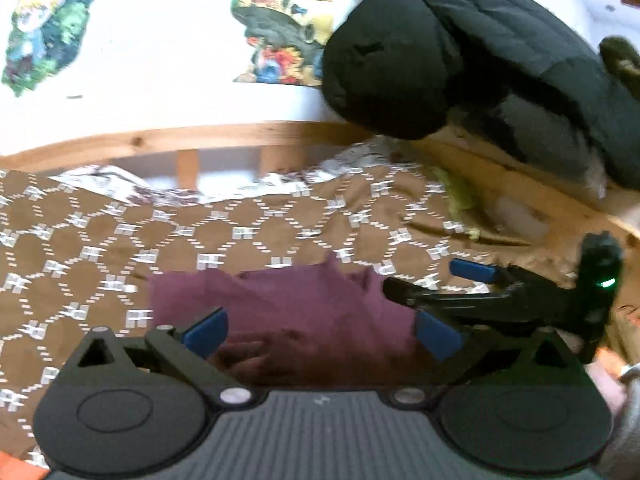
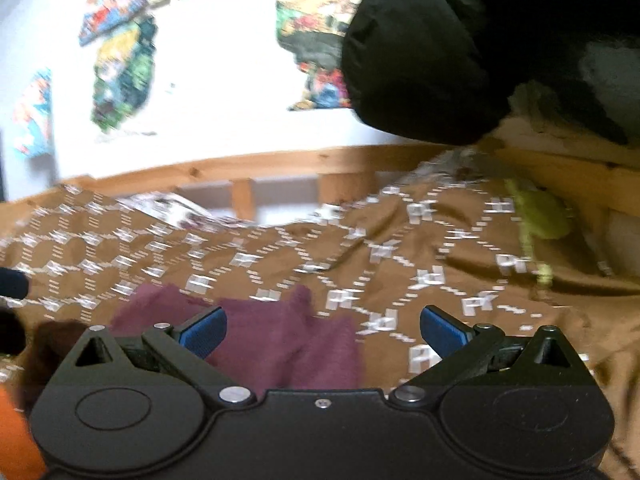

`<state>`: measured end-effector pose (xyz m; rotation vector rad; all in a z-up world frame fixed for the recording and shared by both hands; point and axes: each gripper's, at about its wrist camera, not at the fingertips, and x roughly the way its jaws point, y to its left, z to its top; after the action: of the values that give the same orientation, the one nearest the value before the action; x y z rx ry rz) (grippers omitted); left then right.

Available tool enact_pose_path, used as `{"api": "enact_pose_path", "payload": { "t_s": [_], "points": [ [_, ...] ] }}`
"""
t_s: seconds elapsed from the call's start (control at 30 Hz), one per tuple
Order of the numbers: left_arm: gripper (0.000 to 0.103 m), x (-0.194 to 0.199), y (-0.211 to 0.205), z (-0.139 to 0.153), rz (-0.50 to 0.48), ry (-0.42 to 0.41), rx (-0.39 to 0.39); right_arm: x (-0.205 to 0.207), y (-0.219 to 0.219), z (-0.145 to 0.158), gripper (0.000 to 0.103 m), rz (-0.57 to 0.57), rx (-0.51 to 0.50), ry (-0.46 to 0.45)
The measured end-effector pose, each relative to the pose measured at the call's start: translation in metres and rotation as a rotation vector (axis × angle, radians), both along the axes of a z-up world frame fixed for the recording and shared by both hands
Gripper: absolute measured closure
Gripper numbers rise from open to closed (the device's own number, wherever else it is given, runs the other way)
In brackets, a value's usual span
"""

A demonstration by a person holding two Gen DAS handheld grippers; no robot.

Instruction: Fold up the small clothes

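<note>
A maroon garment (image 1: 280,312) lies on the brown patterned bedspread (image 1: 240,232), low in the left wrist frame's centre. The left gripper (image 1: 320,332) stands wide open and holds nothing, the cloth lying beyond and between its blue pads. In the right wrist view the right gripper (image 2: 323,334) is equally wide and empty; the garment (image 2: 280,340) sits by its left pad (image 2: 204,334), clear of the right one.

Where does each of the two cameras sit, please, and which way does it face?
Left wrist: on the left tongs, looking down over the maroon garment on the brown bedspread; open blue pads, and the right tongs at right.
Right wrist: on the right tongs, open, garment lower left.
Shared: garment, bedspread, black jacket, wooden rail.
</note>
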<state>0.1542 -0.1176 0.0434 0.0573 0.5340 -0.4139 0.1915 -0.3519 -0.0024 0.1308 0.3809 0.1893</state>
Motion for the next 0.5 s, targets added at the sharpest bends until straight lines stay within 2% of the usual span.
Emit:
{"api": "enact_pose_path", "payload": {
  "t_s": [0.07, 0.17, 0.3, 0.4, 0.5],
  "points": [
    [0.001, 0.001, 0.001, -0.006, 0.014, -0.004, 0.062, -0.002, 0.003, 0.000, 0.001, 0.053, 0.046, -0.002],
    [0.001, 0.000, 0.005, -0.024, -0.007, 0.008, 0.152, -0.006, 0.010, -0.002, 0.001, 0.151, 0.063, -0.034],
    [0.001, -0.001, 0.010, -0.045, -0.019, 0.018, 0.248, 0.003, 0.018, -0.004, 0.001, 0.254, 0.127, -0.002],
    [0.001, 0.001, 0.013, -0.055, -0.040, 0.031, 0.292, 0.018, 0.025, -0.005, 0.001, 0.324, 0.217, 0.046],
    [0.006, 0.001, 0.011, -0.059, -0.081, -0.005, 0.352, 0.035, 0.033, -0.010, 0.001, 0.367, 0.281, 0.128]
  ]
}}
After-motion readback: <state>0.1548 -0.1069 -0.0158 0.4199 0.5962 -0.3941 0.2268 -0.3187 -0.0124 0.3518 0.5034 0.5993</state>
